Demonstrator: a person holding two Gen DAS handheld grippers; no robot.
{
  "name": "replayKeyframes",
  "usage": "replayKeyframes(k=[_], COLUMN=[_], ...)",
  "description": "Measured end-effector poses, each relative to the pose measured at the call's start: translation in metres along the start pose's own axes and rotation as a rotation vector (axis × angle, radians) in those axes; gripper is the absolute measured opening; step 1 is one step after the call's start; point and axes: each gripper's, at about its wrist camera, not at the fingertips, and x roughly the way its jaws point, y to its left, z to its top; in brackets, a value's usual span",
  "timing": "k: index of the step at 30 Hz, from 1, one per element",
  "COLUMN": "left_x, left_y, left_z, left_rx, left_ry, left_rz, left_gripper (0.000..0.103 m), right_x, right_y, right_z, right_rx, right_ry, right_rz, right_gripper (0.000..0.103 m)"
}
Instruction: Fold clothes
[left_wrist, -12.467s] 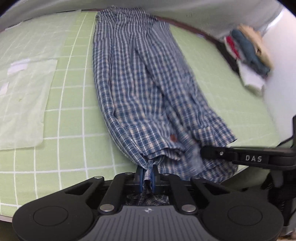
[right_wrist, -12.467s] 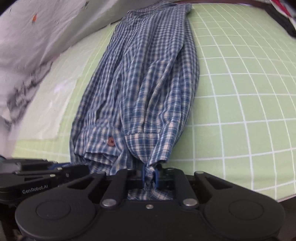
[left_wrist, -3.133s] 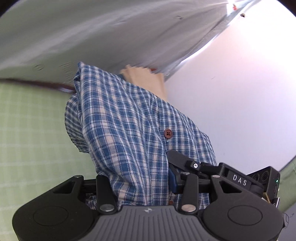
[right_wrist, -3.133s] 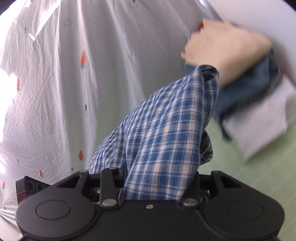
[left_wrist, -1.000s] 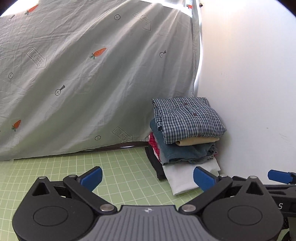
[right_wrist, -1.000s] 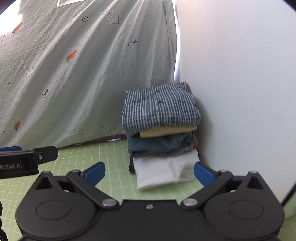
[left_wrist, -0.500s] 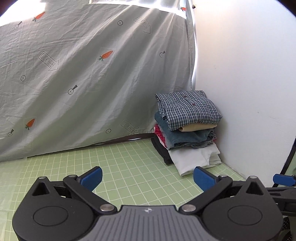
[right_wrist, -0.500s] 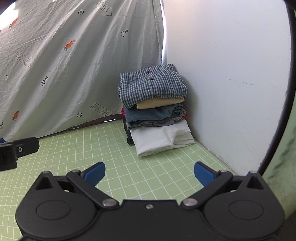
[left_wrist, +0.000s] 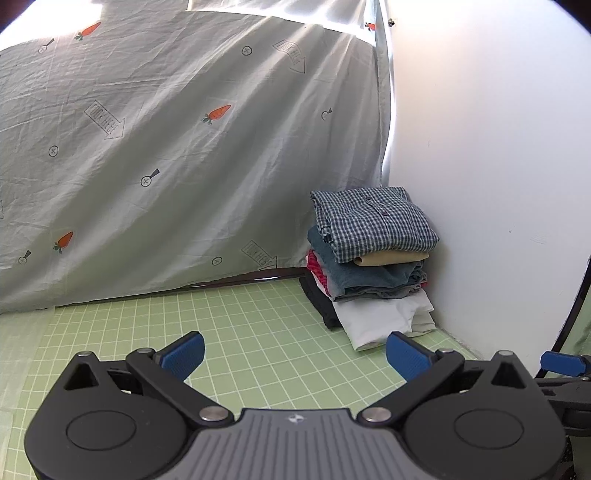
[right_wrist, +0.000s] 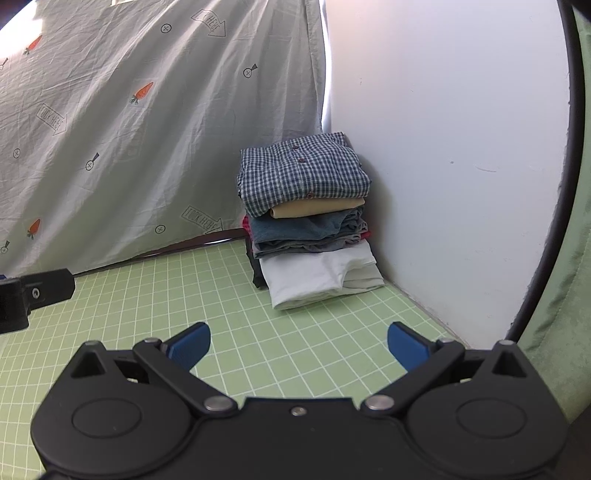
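Green gridded mat (left_wrist: 236, 325) runs under both grippers and back to a corner. Nearest, the left gripper (left_wrist: 293, 354) hovers over the mat with its blue fingers (left_wrist: 183, 352) spread wide and nothing between them; the right gripper (right_wrist: 298, 341) does the same, fingers (right_wrist: 408, 345) apart and empty. Farther back, a stack (right_wrist: 314, 236) of folded clothes sits on the mat in the corner, touching the white wall (right_wrist: 443, 129). Its bottom piece is white (left_wrist: 384, 319), with dark and blue-grey layers and a tan one above. The checked shirt (left_wrist: 373, 221) lies folded on top, buttons up. Behind hangs a grey sheet (left_wrist: 166, 147) printed with carrots.
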Motion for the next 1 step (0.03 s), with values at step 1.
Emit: replayKeyframes(k=[1], left_x=[-0.0001], left_y=[-0.0004], left_z=[0.0003], left_rx=[0.000], left_ry=[0.000], left_rz=[0.001], left_gripper=[0.103], right_x=[-0.0003], right_y=[0.0001], right_z=[0.0001], right_rx=[-0.002], right_ry=[-0.001], right_rz=[0.002], right_gripper=[0.103])
